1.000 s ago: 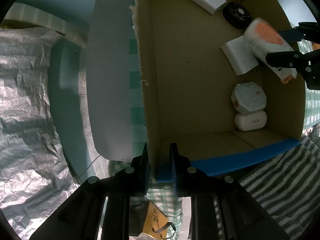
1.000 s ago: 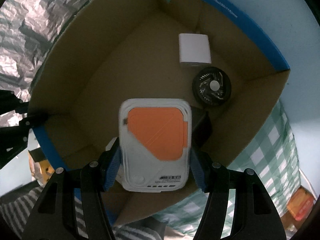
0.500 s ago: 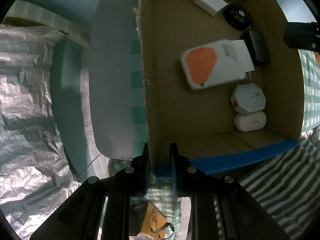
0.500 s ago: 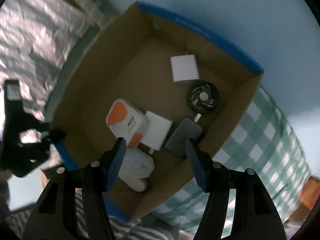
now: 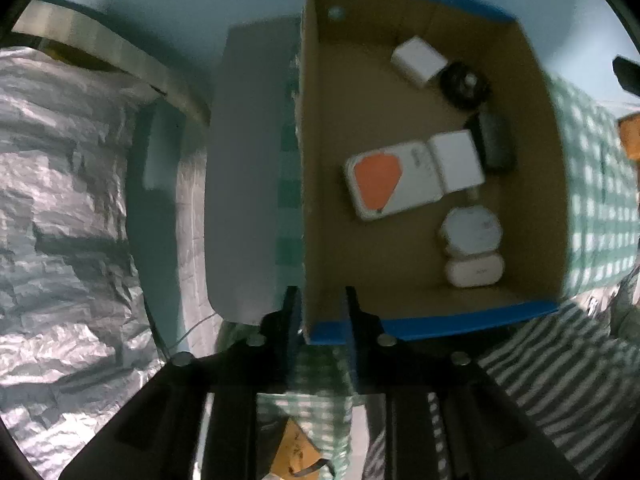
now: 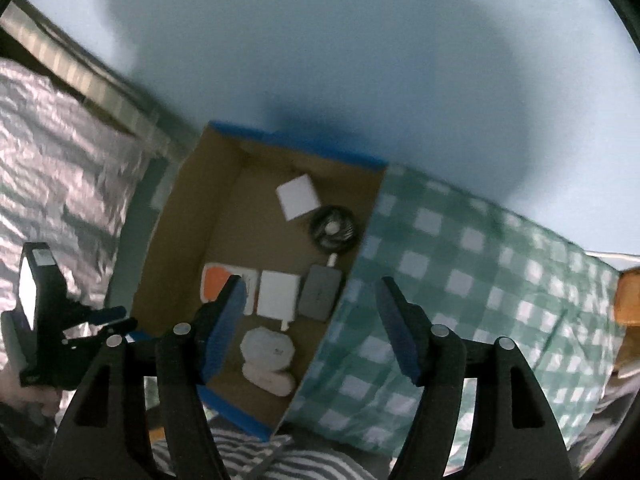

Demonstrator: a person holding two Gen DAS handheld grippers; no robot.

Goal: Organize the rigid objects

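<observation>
A cardboard box (image 5: 320, 240) with blue edges holds several items. The white and orange device (image 5: 388, 182) lies flat on the box floor, beside a white adapter (image 5: 456, 160), a dark block (image 5: 494, 142), a black fan (image 5: 464, 82) and white cases (image 5: 472, 248). My left gripper (image 5: 318, 312) is shut on the box's near left corner wall. My right gripper (image 6: 310, 320) is open and empty, raised above the box (image 6: 224, 208); the device (image 6: 218, 284) shows partly behind its left finger.
The box stands on a green checked cloth (image 6: 460, 280). Crinkled silver foil (image 5: 60, 220) lies to the left. A grey flap (image 5: 244, 200) hangs beside the box. An orange object (image 6: 628, 296) sits at the far right. Striped fabric (image 5: 560, 360) is at the near side.
My right gripper opened, dropped the white and orange device flat into the box, then rose and drew back right. My left gripper kept its hold on the box wall.
</observation>
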